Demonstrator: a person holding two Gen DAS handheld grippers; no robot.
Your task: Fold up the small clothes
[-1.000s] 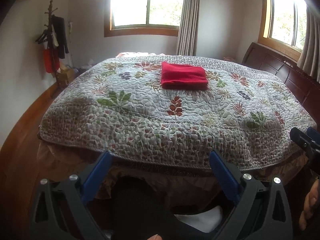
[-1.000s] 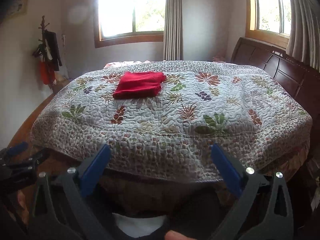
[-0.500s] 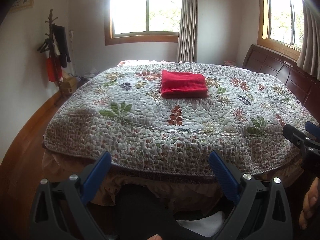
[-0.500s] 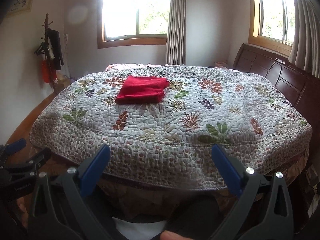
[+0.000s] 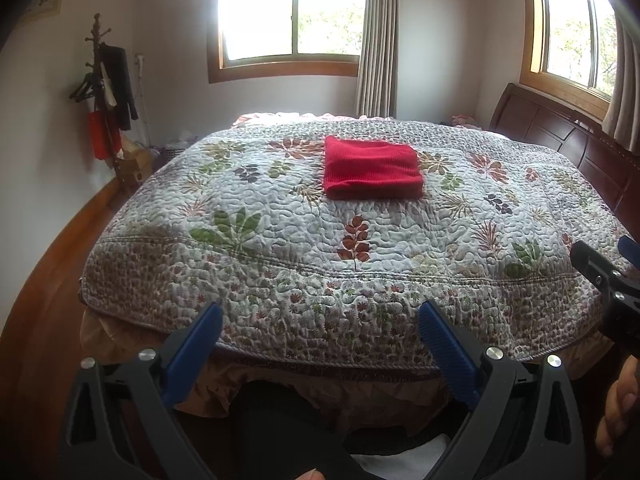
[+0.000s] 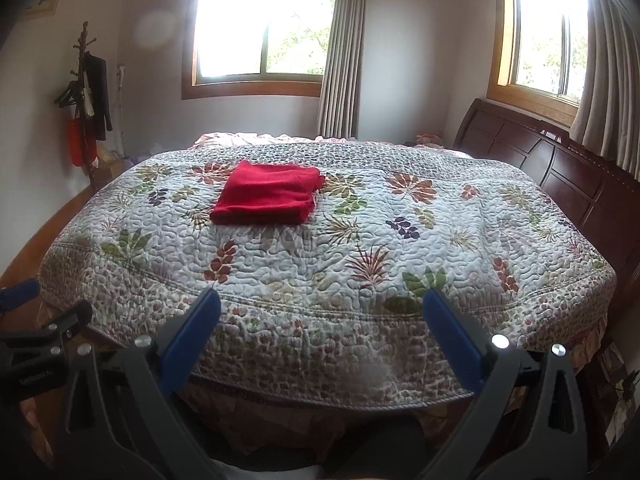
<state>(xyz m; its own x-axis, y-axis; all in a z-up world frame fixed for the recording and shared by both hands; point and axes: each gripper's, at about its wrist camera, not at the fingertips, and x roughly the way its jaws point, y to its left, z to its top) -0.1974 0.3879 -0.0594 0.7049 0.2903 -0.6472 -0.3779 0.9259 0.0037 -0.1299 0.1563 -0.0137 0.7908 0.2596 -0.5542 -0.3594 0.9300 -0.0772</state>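
A red knitted garment (image 5: pixel 372 168) lies folded into a flat rectangle on the middle of the quilted floral bedspread (image 5: pixel 280 248); the right wrist view shows the same red garment (image 6: pixel 268 194) left of centre. My left gripper (image 5: pixel 318 322) is open, its blue-padded fingers spread wide over the bed's near edge, far short of the garment. My right gripper (image 6: pixel 320 306) is open too, empty, also back at the near edge. Each gripper shows at the side of the other's view.
A dark wooden headboard (image 6: pixel 560 168) runs along the bed's right side. A coat stand (image 5: pixel 108 92) with hanging clothes is at the left wall. Two windows with curtains are behind the bed. A wooden floor (image 5: pixel 48 272) lies to the left. A hand (image 5: pixel 618 408) shows at lower right.
Both views have tilted upward and drawn back a little, so the bed and the folded garment sit lower in frame. The grippers stay open and the garment has not moved.
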